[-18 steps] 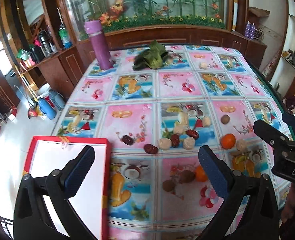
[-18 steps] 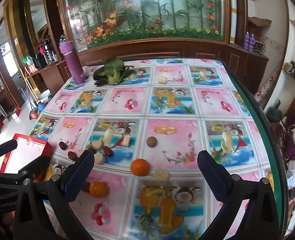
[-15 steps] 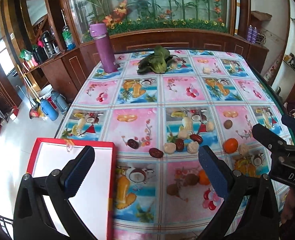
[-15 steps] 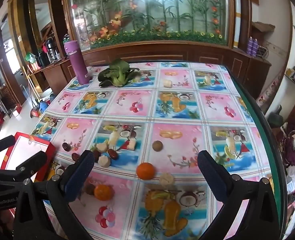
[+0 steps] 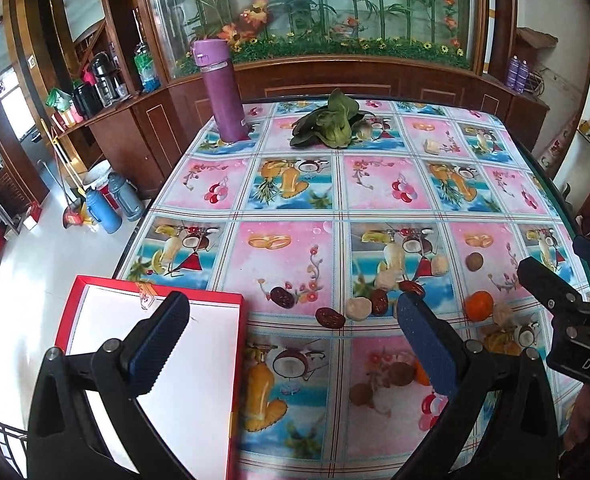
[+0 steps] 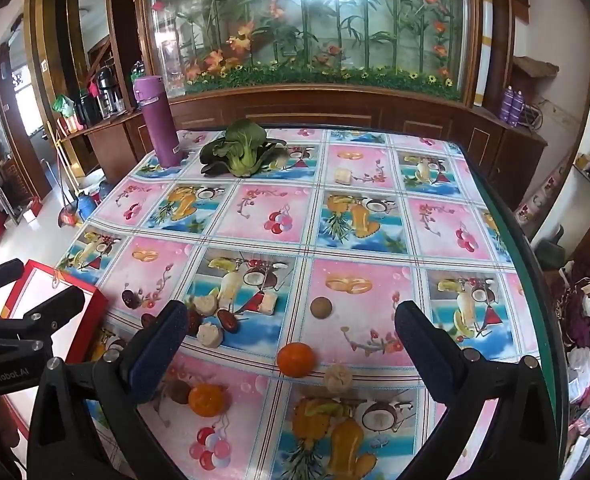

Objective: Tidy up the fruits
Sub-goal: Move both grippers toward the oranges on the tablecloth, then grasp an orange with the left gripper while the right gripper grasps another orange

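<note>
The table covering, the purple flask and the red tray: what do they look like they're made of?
The table covering looks like glossy printed plastic or oilcloth: it shines and lies flat. The purple flask seems matte-coated, perhaps metal, with a shinier plastic-looking lid. The red tray looks like cardboard or thin board, red rim around a plain white inside; hard to say which.

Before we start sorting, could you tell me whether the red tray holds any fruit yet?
Empty: the red tray shows only bare white floor where visible.

Both views above shared table [image 5: 295, 208]
</note>
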A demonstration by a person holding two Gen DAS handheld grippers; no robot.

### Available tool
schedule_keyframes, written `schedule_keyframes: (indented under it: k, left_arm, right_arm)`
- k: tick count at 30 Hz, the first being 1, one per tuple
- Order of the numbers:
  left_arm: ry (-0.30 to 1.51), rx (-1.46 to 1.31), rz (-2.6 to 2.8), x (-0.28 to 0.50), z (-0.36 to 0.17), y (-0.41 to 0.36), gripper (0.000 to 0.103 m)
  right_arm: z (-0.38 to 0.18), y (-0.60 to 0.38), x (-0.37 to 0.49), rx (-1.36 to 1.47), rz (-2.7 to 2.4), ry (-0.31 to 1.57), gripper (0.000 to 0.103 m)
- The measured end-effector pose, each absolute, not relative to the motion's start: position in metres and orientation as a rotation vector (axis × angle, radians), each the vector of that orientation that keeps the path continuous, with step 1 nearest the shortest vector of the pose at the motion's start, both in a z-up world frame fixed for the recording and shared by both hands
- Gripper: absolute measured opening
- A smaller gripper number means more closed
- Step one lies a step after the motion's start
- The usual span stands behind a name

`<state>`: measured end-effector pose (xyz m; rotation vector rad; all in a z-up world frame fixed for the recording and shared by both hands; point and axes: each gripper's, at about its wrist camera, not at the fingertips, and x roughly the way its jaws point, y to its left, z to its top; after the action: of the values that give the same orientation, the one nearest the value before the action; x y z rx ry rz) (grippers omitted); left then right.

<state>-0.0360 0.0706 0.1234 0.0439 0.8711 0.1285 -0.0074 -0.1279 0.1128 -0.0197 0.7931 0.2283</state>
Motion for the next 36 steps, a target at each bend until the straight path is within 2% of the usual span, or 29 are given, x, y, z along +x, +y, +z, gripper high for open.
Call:
schedule_keyframes:
  k: [13, 23, 28, 36]
  left_arm:
    - [0.980, 0.003, 0.020, -0.050, 0.075, 0.095, 0.103]
    - [0.968, 0.163, -0.055, -0.061, 0.072, 0.050, 0.103]
    - [0.969, 0.160, -0.120, -0.062, 0.069, 0.035, 0.103]
    - [0.954, 0.109, -0.226, -0.055, 0.069, 0.017, 0.103]
  right_arm:
    - [0.070, -0.156, 0.002, 0.066, 0.182, 0.943, 0.102]
    - [0.053, -0.162, 0.002, 0.063, 0.211, 0.998, 0.102]
    - [0.050, -0.160, 0.004, 0.034, 0.236, 0.991, 0.102]
    - [0.042, -0.156, 0.013, -0.003, 0.298, 1.014, 0.093]
